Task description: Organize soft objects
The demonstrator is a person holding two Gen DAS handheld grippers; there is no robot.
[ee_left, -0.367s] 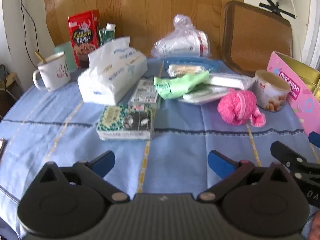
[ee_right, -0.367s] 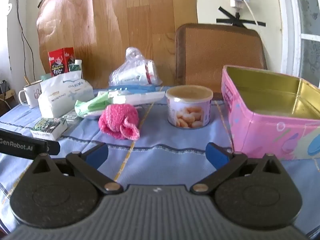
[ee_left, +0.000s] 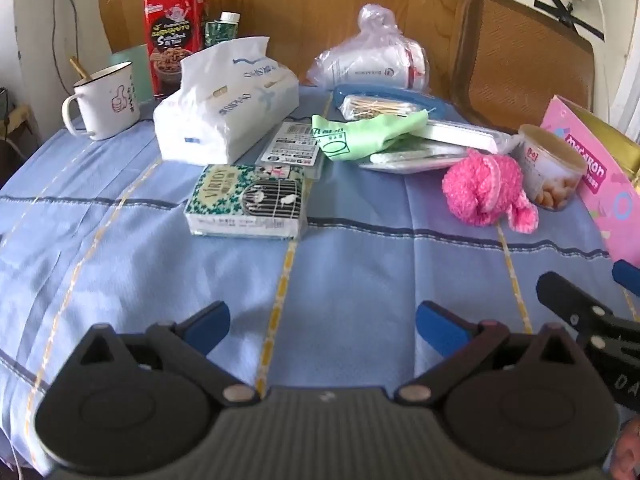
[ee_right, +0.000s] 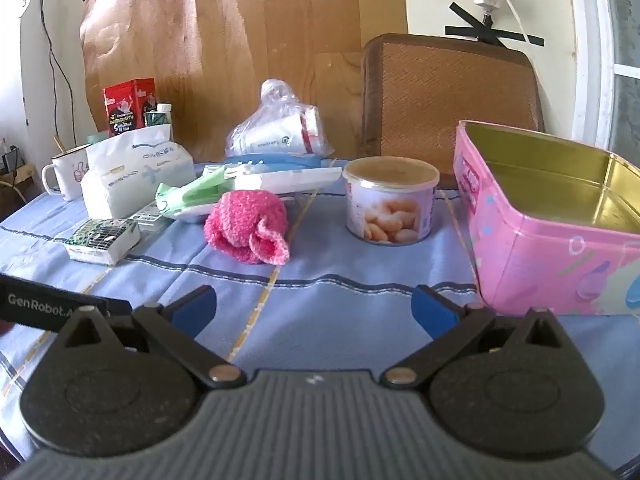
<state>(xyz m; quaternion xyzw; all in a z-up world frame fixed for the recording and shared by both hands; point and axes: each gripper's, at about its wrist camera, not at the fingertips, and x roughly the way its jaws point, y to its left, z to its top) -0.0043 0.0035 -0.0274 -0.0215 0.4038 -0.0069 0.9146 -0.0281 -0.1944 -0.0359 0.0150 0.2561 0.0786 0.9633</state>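
Pink fuzzy sock (ee_right: 245,229), balled up, lies on the blue tablecloth (ee_left: 360,272), just left of the snack cup (ee_right: 390,200) and in front of the green cloth (ee_left: 366,136) and flat white packs. Pink tin (ee_right: 560,248), lid off, stands right of the cup, gold inside. Small tissue pack (ee_left: 248,200) sits well left of the sock; big tissue pack (ee_left: 228,108) and mug (ee_left: 106,100) behind it. Left gripper (ee_left: 322,326): jaws wide apart, holding nothing, above bare cloth. Right gripper (ee_right: 314,306): same, 2 blue tips spread, nothing between, sock ahead and slightly left.
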